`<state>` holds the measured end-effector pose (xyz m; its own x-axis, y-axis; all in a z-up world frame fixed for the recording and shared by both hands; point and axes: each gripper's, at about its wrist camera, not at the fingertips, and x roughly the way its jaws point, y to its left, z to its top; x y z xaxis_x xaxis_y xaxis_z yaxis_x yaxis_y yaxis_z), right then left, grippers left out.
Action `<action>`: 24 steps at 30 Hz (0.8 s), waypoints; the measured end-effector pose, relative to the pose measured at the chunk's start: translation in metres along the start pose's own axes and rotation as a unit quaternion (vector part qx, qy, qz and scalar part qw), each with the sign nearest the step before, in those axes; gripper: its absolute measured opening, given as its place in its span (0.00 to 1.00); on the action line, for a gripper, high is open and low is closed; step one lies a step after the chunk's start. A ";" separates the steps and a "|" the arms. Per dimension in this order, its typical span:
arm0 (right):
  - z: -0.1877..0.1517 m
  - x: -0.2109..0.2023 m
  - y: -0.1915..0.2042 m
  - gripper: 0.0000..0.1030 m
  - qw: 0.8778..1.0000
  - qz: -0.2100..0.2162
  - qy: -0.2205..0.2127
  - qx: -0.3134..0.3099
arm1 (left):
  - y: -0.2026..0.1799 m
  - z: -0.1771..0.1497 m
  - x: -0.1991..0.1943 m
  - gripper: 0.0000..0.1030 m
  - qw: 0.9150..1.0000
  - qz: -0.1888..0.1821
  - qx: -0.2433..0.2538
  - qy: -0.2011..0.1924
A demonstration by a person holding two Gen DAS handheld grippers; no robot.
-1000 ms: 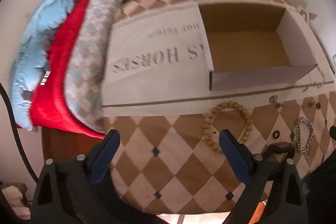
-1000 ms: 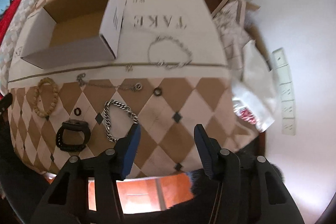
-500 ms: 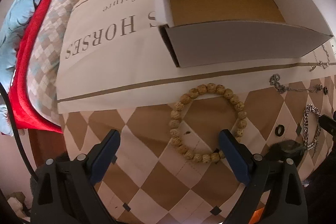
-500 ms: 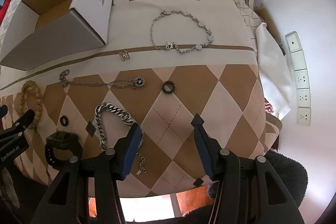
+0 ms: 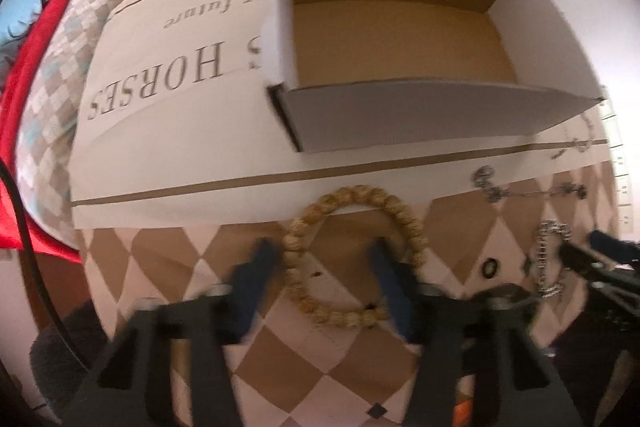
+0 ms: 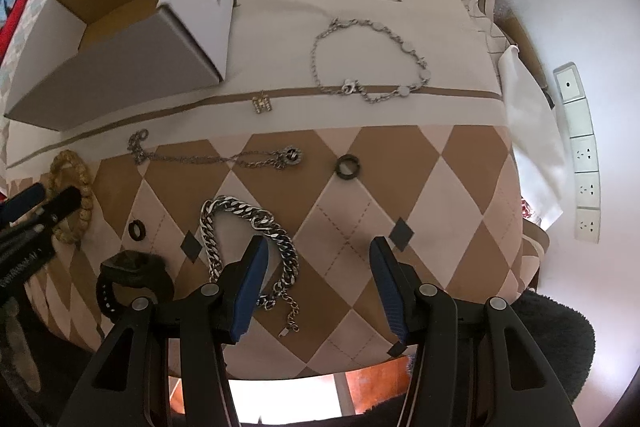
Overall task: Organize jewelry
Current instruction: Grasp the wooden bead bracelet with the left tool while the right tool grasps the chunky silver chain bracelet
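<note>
A wooden beaded bracelet (image 5: 298, 251) lies on the diamond-patterned cloth. My left gripper (image 5: 323, 251) points down over it, jaws closing. The ring's left arc sits between the fingers and no pad presses on it. An open cardboard box (image 5: 420, 119) stands just beyond. My right gripper (image 6: 318, 251) hangs open over a chunky silver chain bracelet (image 6: 240, 211), whose right end lies between the fingers. Around it lie a thin necklace (image 6: 216, 159), a disc-link bracelet (image 6: 368, 59), an H pendant (image 6: 262, 103), two black rings (image 6: 347, 167) (image 6: 136, 229) and a black watch (image 6: 128, 279).
Folded red, blue and checked blankets (image 5: 44, 39) pile up at the table's left edge. White cloth (image 6: 532, 131) hangs off the right side beside wall sockets (image 6: 580, 147). The table's front edge runs just under both grippers.
Both grippers have come down closer to the table. The left jaws have narrowed over the beaded bracelet. The right jaws keep the same width above the silver chain.
</note>
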<state>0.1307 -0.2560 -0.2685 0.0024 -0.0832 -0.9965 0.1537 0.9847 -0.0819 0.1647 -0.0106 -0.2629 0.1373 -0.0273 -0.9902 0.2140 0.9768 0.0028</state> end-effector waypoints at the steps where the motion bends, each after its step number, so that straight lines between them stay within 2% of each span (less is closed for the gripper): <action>1: -0.001 0.000 0.001 0.53 1.000 -0.001 -0.003 0.000 | 0.001 0.003 0.000 0.17 1.000 0.001 0.006 -0.001; 2: 0.000 -0.001 0.000 0.53 1.000 -0.002 -0.004 -0.001 | 0.001 0.004 0.000 0.07 1.000 -0.002 0.011 0.000; 5: 0.000 0.000 0.000 0.53 1.000 0.000 -0.006 -0.004 | -0.002 0.004 0.000 0.07 1.000 0.003 0.023 -0.004; 16: -0.010 -0.008 0.012 0.39 0.999 0.014 -0.026 -0.016 | -0.013 -0.006 -0.004 0.07 0.999 0.009 0.029 -0.012; 17: -0.012 -0.010 0.015 0.36 0.999 0.016 -0.029 -0.020 | -0.010 -0.005 -0.003 0.06 0.999 0.009 0.029 -0.012; 19: -0.015 -0.013 0.019 0.20 0.999 0.018 -0.038 -0.023 | -0.011 -0.009 -0.005 0.06 0.999 0.010 0.029 -0.012; 20: -0.016 -0.013 0.018 0.08 0.999 0.020 -0.039 -0.020 | -0.011 -0.005 -0.004 0.06 0.999 0.010 0.029 -0.012; 24: -0.021 -0.018 0.006 0.08 0.997 0.064 -0.047 0.025 | -0.011 -0.002 -0.007 0.06 0.999 0.009 0.029 -0.016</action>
<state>0.1105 -0.2457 -0.2509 0.1175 0.0269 -0.9927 0.1957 0.9794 0.0497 0.1597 -0.0204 -0.2559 0.1725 -0.0173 -0.9849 0.2664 0.9634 0.0297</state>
